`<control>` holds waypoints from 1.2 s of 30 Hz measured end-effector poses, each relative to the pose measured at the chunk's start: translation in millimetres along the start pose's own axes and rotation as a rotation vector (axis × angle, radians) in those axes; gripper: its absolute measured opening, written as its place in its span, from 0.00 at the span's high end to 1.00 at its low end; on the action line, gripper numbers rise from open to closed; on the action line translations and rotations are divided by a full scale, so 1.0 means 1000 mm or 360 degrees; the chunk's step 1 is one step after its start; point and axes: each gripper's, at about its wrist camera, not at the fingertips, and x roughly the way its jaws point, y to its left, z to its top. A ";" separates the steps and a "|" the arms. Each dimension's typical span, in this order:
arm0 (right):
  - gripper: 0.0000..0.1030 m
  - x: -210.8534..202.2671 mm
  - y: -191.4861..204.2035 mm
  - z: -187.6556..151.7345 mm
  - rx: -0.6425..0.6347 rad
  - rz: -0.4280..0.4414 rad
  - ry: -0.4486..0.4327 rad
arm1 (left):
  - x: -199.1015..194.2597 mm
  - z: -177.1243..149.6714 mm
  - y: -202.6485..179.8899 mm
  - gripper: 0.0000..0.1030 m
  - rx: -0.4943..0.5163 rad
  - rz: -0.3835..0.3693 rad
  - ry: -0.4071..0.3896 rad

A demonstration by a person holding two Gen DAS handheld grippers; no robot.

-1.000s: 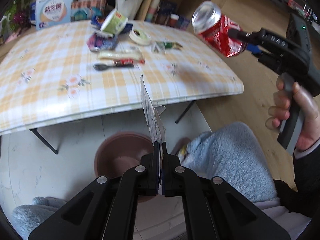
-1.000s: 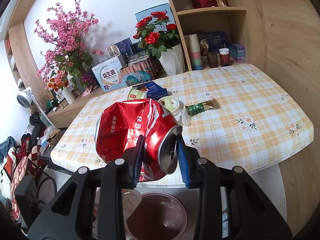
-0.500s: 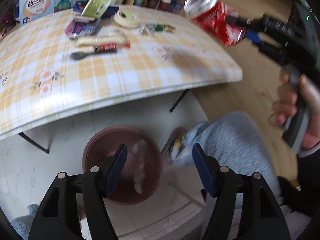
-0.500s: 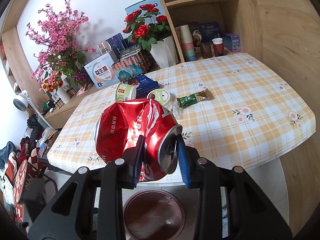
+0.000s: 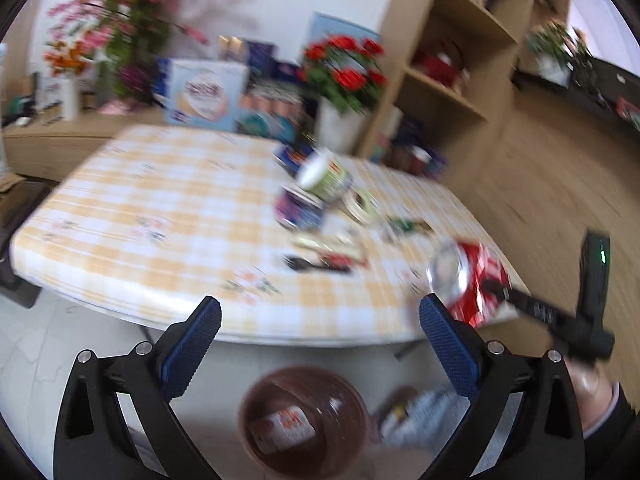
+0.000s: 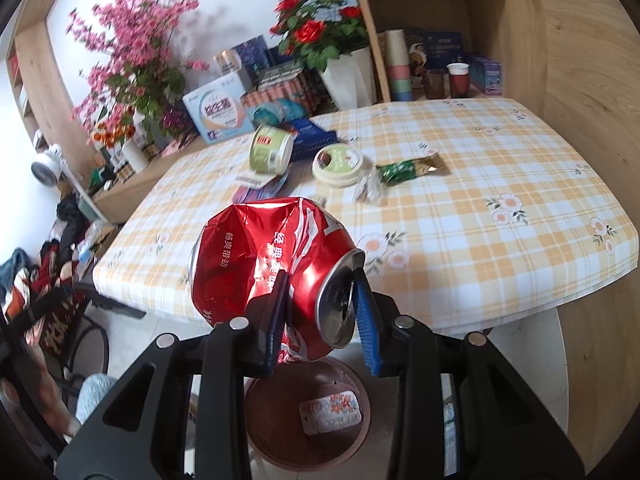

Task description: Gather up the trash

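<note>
Checked-cloth surface [image 6: 500, 168] strewn with wrappers behind brown bin [image 6: 276, 444] on floor; right tool [image 6: 318, 304] clamping crushed red can [image 6: 264, 264] just above bin, seemingly for dropping; left tool [image 5: 320, 332] just opened wide, empty, packet [image 6: 330, 416] lying inside bin.

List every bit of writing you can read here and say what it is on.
"畅爽带劲": white characters on the crushed red can held in the right gripper.
"益生菌": large characters on the white and blue box behind the table.
Green tub: red label, too small to read.
Packet in the brown bin: print too blurred to read.
</note>
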 end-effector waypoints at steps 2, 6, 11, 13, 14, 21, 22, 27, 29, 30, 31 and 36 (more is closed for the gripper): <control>0.67 0.003 0.005 -0.005 -0.0022 0.0008 0.0030 | -0.008 0.004 0.007 0.06 -0.0014 0.0068 -0.0048; 0.66 0.010 0.019 -0.015 -0.0076 0.0025 0.0101 | -0.019 0.003 0.020 0.06 -0.0038 0.0151 -0.0085; 0.66 0.017 0.034 -0.026 -0.0127 0.0046 0.0170 | -0.026 -0.002 0.031 0.06 -0.0096 0.0170 -0.0102; 0.66 0.020 0.038 -0.029 -0.0140 0.0053 0.0193 | -0.026 -0.004 0.033 0.06 -0.0102 0.0178 -0.0106; 0.66 0.022 0.040 -0.030 -0.0146 0.0054 0.0207 | -0.027 -0.005 0.034 0.06 -0.0104 0.0183 -0.0107; 0.66 0.031 0.048 -0.039 -0.0173 0.0056 0.0275 | -0.030 -0.009 0.039 0.06 -0.0111 0.0222 -0.0141; 0.66 0.032 0.048 -0.039 -0.0175 0.0056 0.0284 | -0.029 -0.009 0.041 0.06 -0.0117 0.0225 -0.0141; 0.66 0.038 0.052 -0.043 -0.0193 0.0065 0.0329 | -0.026 -0.011 0.045 0.06 -0.0139 0.0231 -0.0127; 0.65 0.041 0.053 -0.044 -0.0193 0.0080 0.0353 | -0.025 -0.012 0.044 0.06 -0.0138 0.0232 -0.0123; 0.64 0.043 0.053 -0.045 -0.0193 0.0089 0.0365 | -0.024 -0.012 0.044 0.06 -0.0138 0.0232 -0.0122; 0.63 0.043 0.054 -0.046 -0.0194 0.0095 0.0369 | -0.024 -0.012 0.044 0.06 -0.0138 0.0230 -0.0121; 0.50 0.041 0.059 -0.045 -0.0212 0.0110 0.0349 | -0.023 -0.013 0.044 0.06 -0.0130 0.0230 -0.0126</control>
